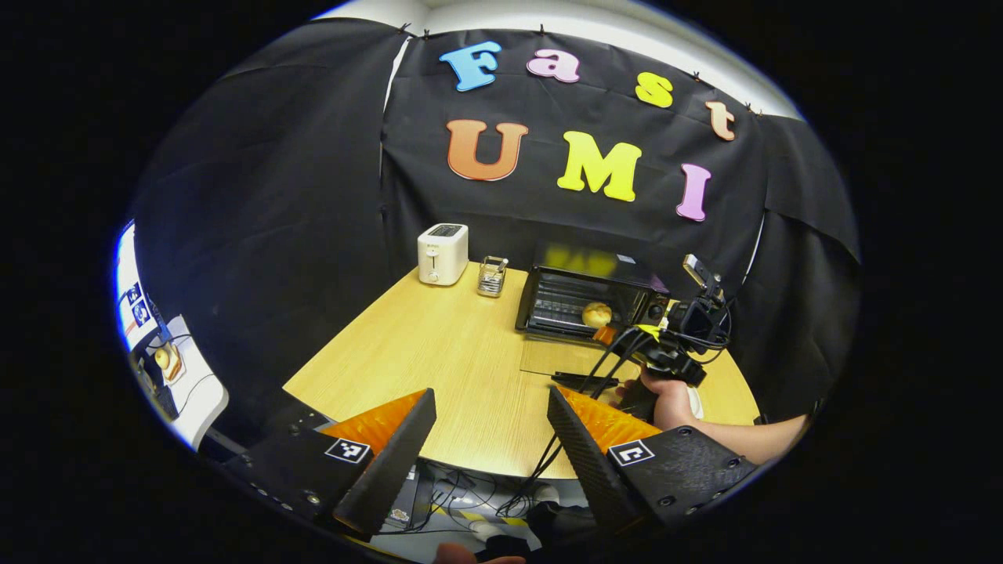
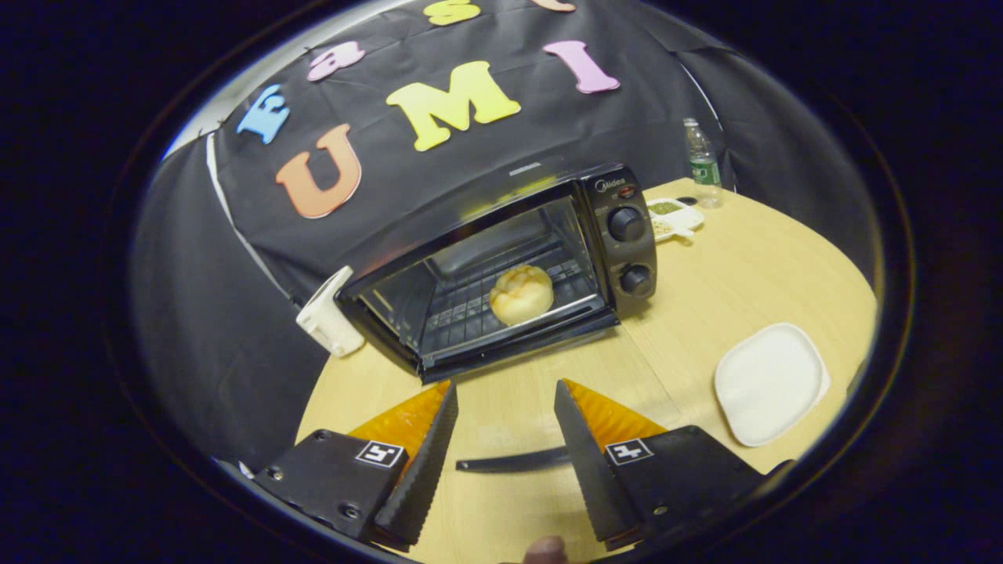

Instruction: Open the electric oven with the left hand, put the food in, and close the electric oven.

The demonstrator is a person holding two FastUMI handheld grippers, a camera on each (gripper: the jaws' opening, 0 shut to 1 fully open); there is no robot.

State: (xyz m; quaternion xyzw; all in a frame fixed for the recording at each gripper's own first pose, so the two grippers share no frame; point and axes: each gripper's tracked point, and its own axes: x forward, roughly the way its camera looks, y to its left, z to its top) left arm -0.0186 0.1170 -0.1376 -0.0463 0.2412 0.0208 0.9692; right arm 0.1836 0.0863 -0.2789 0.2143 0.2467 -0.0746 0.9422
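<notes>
Left gripper view looks across a round wooden table point(image 1: 439, 352) toward the electric oven point(image 1: 588, 301), which stands at the far side with its glass door point(image 1: 568, 360) dropped flat onto the tabletop. A round bread bun point(image 1: 597, 315) sits on the wire rack inside the oven. The left tongs point(image 1: 490, 427) hang over the near edge of the table, spread wide apart with nothing between them. Farther off, a hand point(image 1: 670, 399) holds the right tongs near the front of the open door. A white toaster point(image 1: 443, 253) and a small wire holder point(image 1: 492, 276) stand to the oven's left. Right gripper view shows the same oven point(image 2: 501, 270) closer, the bun point(image 2: 521, 294) resting on the rack toward the side with the two control knobs point(image 2: 627, 224). The right tongs point(image 2: 505, 435) are parted wide and empty, hovering above the lowered door, whose dark handle point(image 2: 509, 460) shows between them. A white square plate point(image 2: 772, 384) lies on the table beside the oven, and a plastic bottle point(image 2: 703, 164) stands behind it.
</notes>
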